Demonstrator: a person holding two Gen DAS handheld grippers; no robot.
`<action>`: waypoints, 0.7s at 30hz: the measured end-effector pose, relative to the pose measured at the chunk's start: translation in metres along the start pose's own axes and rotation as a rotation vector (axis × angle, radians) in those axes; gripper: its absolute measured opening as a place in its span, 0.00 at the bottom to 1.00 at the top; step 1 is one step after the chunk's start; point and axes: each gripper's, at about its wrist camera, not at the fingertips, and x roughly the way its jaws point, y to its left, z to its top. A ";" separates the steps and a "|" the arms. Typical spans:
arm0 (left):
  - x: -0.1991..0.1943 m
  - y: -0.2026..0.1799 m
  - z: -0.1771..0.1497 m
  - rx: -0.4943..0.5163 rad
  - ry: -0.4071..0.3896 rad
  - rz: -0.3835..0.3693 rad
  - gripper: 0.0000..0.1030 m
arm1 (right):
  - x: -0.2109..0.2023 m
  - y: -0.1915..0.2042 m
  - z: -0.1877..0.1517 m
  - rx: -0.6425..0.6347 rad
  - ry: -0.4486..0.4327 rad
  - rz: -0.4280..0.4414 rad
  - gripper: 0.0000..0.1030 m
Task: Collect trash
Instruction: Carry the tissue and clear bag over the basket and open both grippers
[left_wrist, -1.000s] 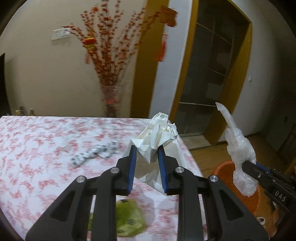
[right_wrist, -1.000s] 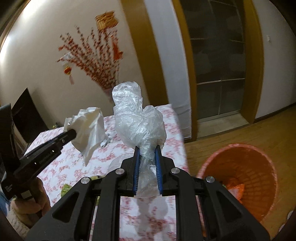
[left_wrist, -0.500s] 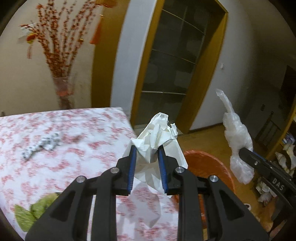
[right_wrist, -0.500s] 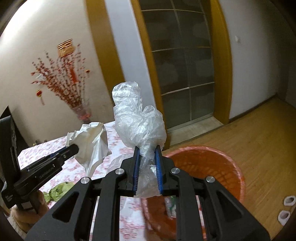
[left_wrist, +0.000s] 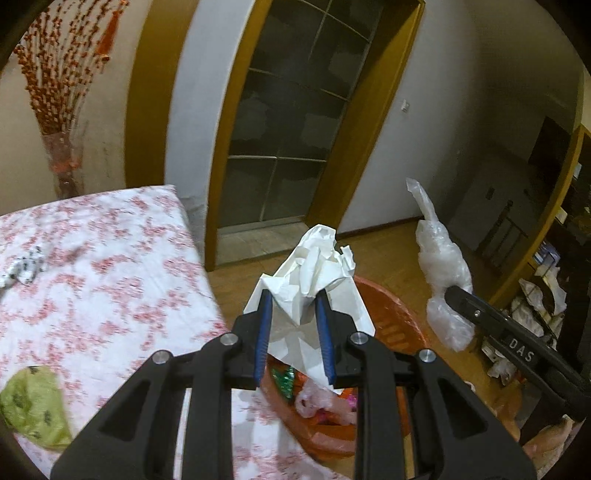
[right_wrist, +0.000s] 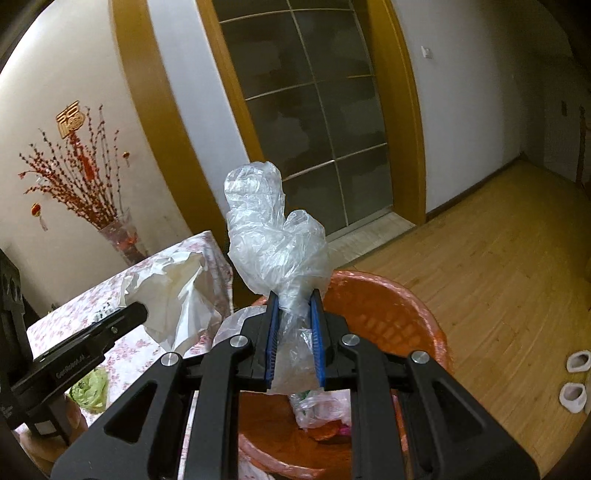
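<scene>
Left tongs (left_wrist: 293, 325): clamped on crumpled white paper (left_wrist: 314, 273), above orange bin (left_wrist: 391, 325) rim.
Right tongs (right_wrist: 294, 328): clamped on clear plastic bag (right_wrist: 275, 236), over bin.
Risk: light trash may cling or drift, landing outside on floor or worktop (left_wrist: 110, 280).

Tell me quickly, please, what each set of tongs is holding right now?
Left tongs: shut on crumpled white paper.
Right tongs: shut on clear plastic bag.
</scene>
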 end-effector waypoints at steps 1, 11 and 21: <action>0.002 -0.002 -0.001 0.001 0.004 -0.006 0.24 | 0.001 -0.001 0.000 0.002 0.000 -0.004 0.17; 0.037 -0.021 -0.016 0.020 0.076 -0.050 0.28 | 0.015 -0.018 -0.004 0.038 0.018 -0.026 0.25; 0.048 -0.007 -0.030 0.016 0.122 -0.005 0.37 | 0.018 -0.033 -0.015 0.064 0.036 -0.059 0.43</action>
